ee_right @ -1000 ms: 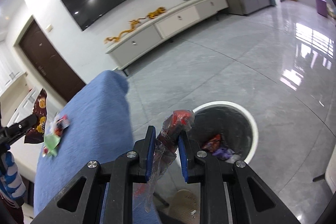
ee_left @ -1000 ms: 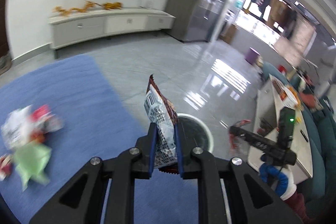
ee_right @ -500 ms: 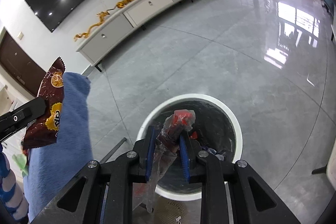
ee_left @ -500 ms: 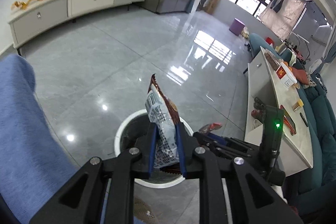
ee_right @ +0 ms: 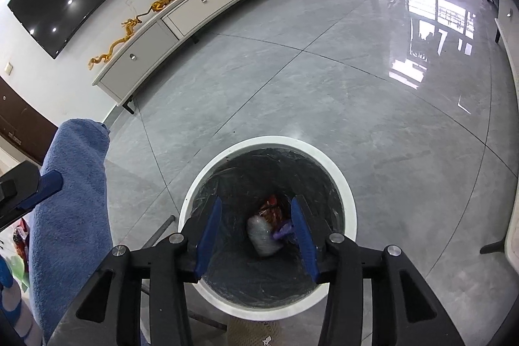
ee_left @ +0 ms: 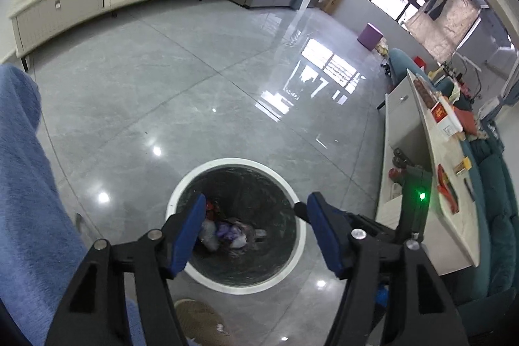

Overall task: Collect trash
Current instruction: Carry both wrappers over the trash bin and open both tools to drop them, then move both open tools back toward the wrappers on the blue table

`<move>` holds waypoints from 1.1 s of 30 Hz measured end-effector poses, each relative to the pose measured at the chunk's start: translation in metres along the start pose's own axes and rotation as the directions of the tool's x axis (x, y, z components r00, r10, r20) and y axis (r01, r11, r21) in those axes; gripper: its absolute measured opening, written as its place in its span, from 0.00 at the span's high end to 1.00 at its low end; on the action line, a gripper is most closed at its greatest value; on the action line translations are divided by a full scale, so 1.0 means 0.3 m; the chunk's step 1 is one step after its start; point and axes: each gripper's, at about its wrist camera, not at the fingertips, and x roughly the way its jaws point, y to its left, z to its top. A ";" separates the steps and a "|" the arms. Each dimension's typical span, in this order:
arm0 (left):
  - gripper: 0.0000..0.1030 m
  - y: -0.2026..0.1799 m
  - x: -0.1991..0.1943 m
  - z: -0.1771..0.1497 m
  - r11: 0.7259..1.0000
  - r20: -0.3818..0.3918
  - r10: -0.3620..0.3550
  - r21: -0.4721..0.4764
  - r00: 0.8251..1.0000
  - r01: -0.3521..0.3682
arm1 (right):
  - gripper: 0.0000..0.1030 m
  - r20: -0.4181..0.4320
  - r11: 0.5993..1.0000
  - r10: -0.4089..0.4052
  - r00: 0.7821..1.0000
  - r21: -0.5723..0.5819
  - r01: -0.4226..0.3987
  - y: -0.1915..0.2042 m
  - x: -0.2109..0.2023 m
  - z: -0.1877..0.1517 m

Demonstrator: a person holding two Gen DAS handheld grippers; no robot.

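A round white-rimmed trash bin [ee_left: 285, 184] with a black liner stands on the grey floor; it also shows in the right wrist view [ee_right: 343, 184]. Several wrappers [ee_left: 227, 232] lie at its bottom, among them a silvery bag [ee_right: 264, 235] and a red wrapper [ee_right: 271, 209]. My left gripper [ee_left: 256, 216] is open and empty above the bin. My right gripper [ee_right: 256, 216] is open and empty above the bin too. The right gripper's body [ee_left: 412, 216] shows in the left wrist view, and the left gripper's finger [ee_right: 42, 187] in the right wrist view.
A blue cloth-covered table [ee_left: 26, 200] is at the left, also in the right wrist view [ee_right: 71, 200], with more trash [ee_right: 19, 242] at its far left edge. A white table [ee_left: 444, 171] with clutter stands at the right. A low white cabinet [ee_right: 181, 12] lines the wall.
Both grippers moved over the bin and opened. The brown snack bag left the left gripper and the red and clear wrapper left the right gripper; both now lie in the bin.
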 end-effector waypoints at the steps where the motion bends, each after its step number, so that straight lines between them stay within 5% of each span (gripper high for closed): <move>1: 0.39 -0.005 -0.022 -0.009 1.000 0.016 0.013 0.014 1.000 -0.014 | 0.59 0.006 1.000 -0.003 1.000 0.000 0.003 0.004 -0.014 0.000; 11: 0.39 -0.020 -0.329 -0.124 0.983 0.180 0.171 0.043 0.969 -0.181 | 0.56 0.096 0.993 -0.006 0.995 -0.117 0.018 0.159 -0.233 -0.049; 22: 0.39 0.050 -0.734 -0.308 0.934 0.382 0.337 -0.019 0.861 -0.357 | 0.53 0.178 0.961 0.069 0.982 -0.277 -0.018 0.433 -0.466 -0.151; 33: 0.39 0.164 -0.984 -0.470 0.906 0.446 0.412 -0.107 0.795 -0.409 | 0.52 0.196 0.919 0.122 0.973 -0.392 -0.036 0.656 -0.562 -0.230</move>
